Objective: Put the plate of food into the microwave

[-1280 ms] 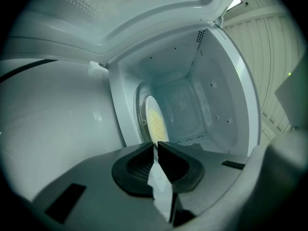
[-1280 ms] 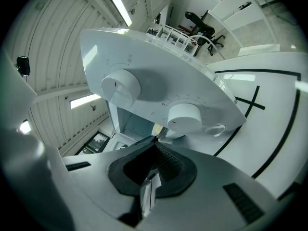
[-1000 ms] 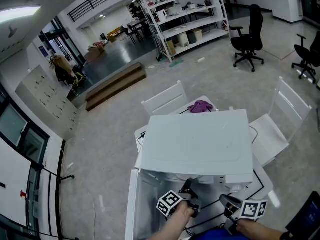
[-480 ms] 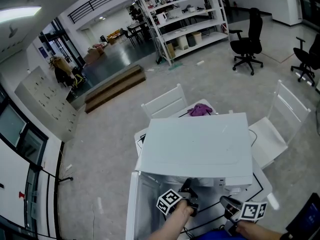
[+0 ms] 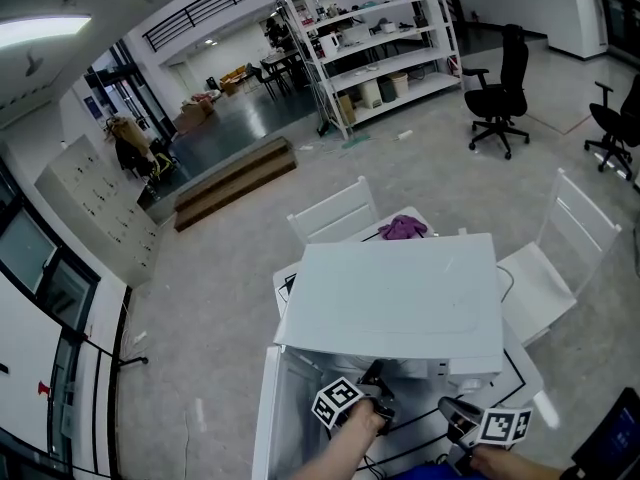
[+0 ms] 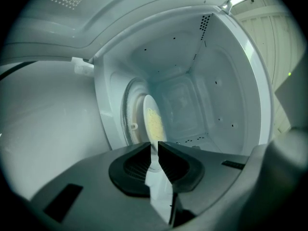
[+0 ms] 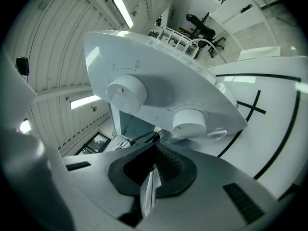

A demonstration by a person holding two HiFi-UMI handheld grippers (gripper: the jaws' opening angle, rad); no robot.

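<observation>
Gaping door (image 5: 274, 408): white, wide open at the left side of the microwave (image 5: 400, 298)
Left gripper (image 5: 374, 376): reaches into the open cavity; jaws narrow, pinched on the near rim of the plate (image 6: 148, 105)
Plate: white, inside the microwave, over the round turntable (image 6: 129, 114); whether it rests on it cannot be told
Food (image 6: 154, 125): pale yellow patch on the middle of the plate
Cavity wall (image 6: 211, 95): white, dotted with small vent holes
Right gripper (image 5: 452, 409): outside the microwave, in front of its control panel; jaws drawn together to a thin slit, nothing between them
Panel: left knob (image 7: 126, 92) and right knob (image 7: 189, 121), both round and white, with a small round button (image 7: 217, 133) just beside the right knob
Table (image 5: 522, 366): white with black lines, bearing the microwave
Purple cloth (image 5: 402, 228): on the table behind the microwave
White chair (image 5: 560, 253): just beside the table's right side
</observation>
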